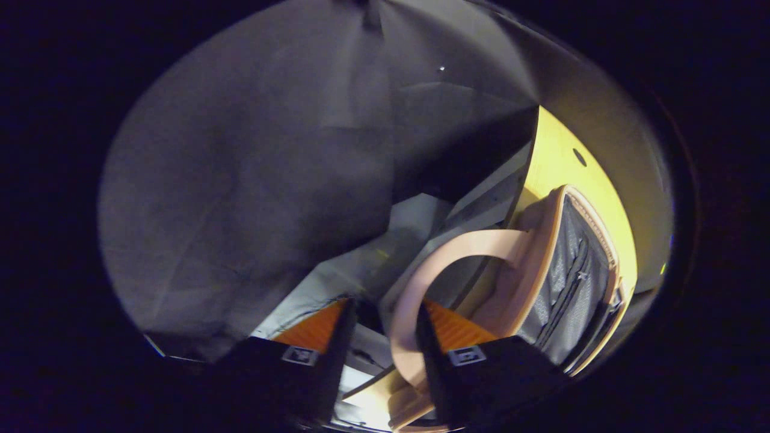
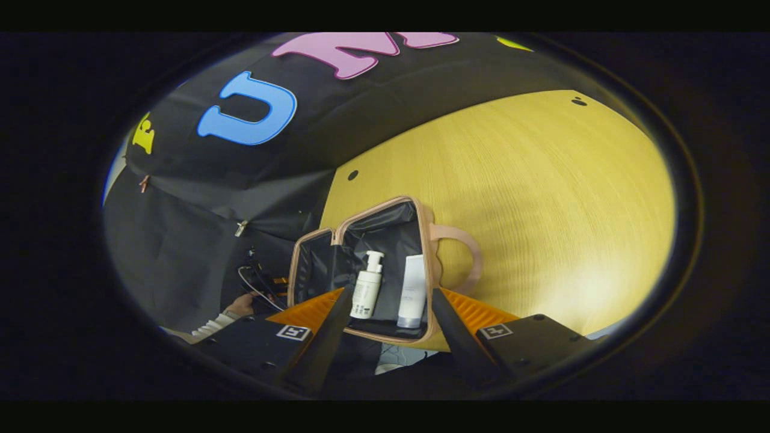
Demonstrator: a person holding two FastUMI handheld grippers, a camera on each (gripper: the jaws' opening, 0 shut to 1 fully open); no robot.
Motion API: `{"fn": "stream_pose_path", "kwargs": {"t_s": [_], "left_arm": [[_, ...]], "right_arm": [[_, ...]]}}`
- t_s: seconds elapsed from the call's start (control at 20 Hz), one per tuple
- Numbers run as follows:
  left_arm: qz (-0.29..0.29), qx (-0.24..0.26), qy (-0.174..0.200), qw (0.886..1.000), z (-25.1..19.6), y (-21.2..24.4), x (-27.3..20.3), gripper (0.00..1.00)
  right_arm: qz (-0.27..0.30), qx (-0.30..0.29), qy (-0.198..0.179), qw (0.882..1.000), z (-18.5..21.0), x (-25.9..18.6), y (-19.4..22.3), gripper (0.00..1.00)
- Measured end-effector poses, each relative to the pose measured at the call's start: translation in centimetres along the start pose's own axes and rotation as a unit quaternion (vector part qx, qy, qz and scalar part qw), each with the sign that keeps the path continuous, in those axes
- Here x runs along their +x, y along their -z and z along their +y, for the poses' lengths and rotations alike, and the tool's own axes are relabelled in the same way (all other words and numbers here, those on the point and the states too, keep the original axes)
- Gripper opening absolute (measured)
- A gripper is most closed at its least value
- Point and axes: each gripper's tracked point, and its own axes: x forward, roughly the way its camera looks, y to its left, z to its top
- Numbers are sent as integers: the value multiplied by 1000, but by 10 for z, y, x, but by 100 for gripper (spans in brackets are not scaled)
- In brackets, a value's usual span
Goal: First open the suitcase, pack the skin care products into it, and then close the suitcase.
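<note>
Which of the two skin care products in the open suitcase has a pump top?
The white bottle, the left one in the right gripper view, carries a pump head; the tube beside it in the suitcase has a plain flat end.

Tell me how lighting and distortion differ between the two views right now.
Left gripper view: dim and murky, the suitcase and its handle bent by the fisheye. Right gripper view: brighter, glare on the table, the pump bottle and tube sharp.

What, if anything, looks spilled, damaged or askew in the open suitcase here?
Nothing stands out. The suitcase lies open on the table, with the pump bottle and the tube side by side inside it, no spill visible.
</note>
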Motion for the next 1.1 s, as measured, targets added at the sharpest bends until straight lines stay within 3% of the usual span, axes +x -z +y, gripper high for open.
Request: {"fn": "stream_pose_path", "kwargs": {"t_s": [0.05, 0.25, 0.35, 0.55, 0.8, 0.85, 1.1], "left_arm": [[-4, 0, 4, 1000, -1, -1, 0, 23], [-27, 45, 45, 998, -22, -6, -29, 14], [-42, 81, 48, 995, -29, -10, -49, 8], [-85, 124, 80, 985, -56, -11, -110, 6], [-134, 151, 150, 968, -106, -8, -189, 10], [-146, 158, 163, 963, -115, -5, -206, 6], [-181, 218, 235, 930, -199, 23, -271, 6]], "right_arm": [[1, -1, -2, 1000, 2, 0, 1, 85], [3, -5, -11, 1000, 10, 2, 6, 85], [5, -10, -12, 1000, 13, 3, 7, 85], [12, -24, -22, 999, 23, 5, 8, 86], [6, -45, -37, 998, 38, 4, 7, 85], [3, -45, -41, 998, 41, 3, 6, 85], [-3, -60, -52, 997, 49, -1, 10, 86]]}}
